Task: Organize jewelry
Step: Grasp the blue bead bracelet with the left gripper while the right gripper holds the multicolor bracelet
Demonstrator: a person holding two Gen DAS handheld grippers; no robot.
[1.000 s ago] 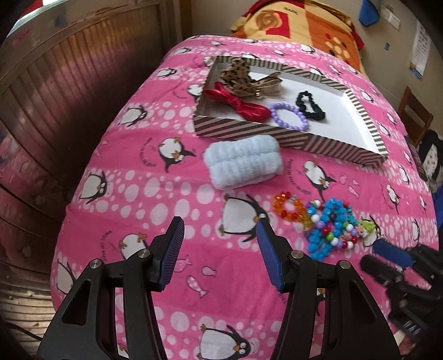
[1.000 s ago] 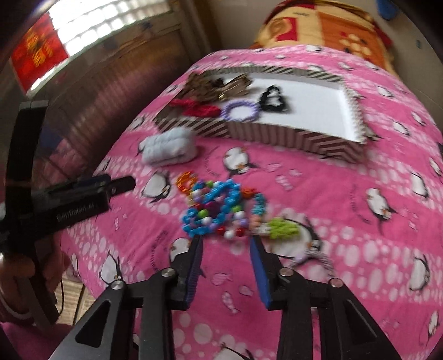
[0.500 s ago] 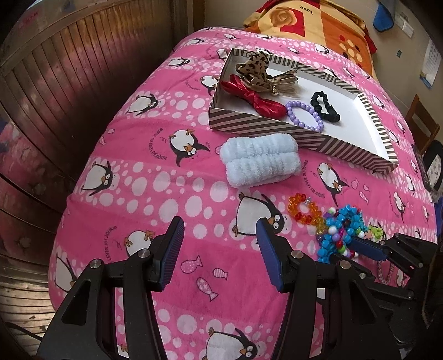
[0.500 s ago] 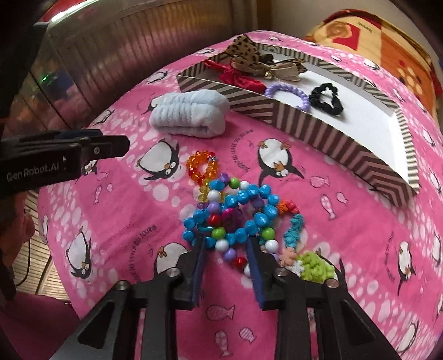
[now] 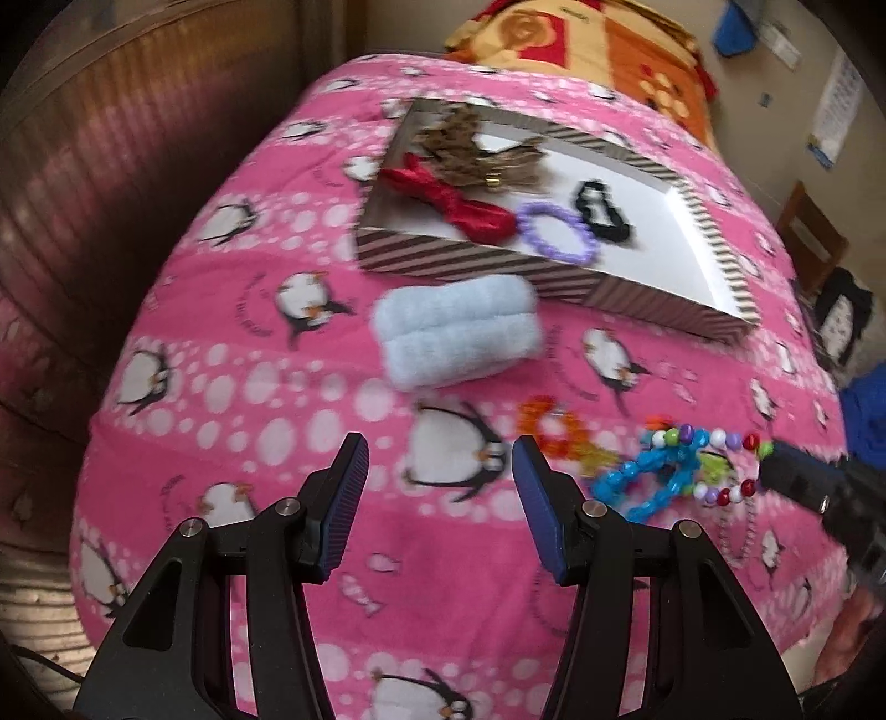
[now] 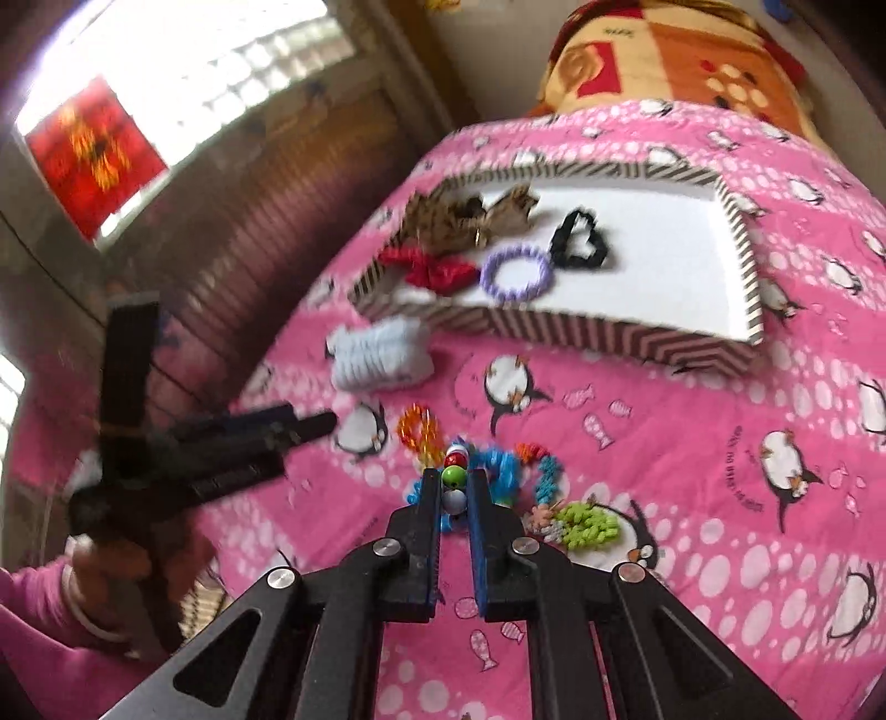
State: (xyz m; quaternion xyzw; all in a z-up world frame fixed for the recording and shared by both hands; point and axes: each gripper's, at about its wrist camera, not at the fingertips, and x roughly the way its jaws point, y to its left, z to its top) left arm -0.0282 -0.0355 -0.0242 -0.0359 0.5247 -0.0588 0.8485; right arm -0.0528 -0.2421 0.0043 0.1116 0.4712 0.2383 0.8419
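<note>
My right gripper is shut on a multicoloured bead necklace and lifts it off the pink penguin bedspread; the strand hangs stretched in the left wrist view. A blue bead string and an orange bead bracelet lie beside it. My left gripper is open and empty, above the bedspread. The striped box holds a red bow, a leopard bow, a purple bracelet and a black scrunchie.
A pale blue fluffy headband lies in front of the box. A green charm and a teal and orange bead piece lie right of my right gripper. A wooden wall runs along the left. A folded orange blanket lies behind.
My right gripper closed on the bead necklace and raised it, pulling the strand out of the pile. My left gripper drifted slightly and stayed open.
</note>
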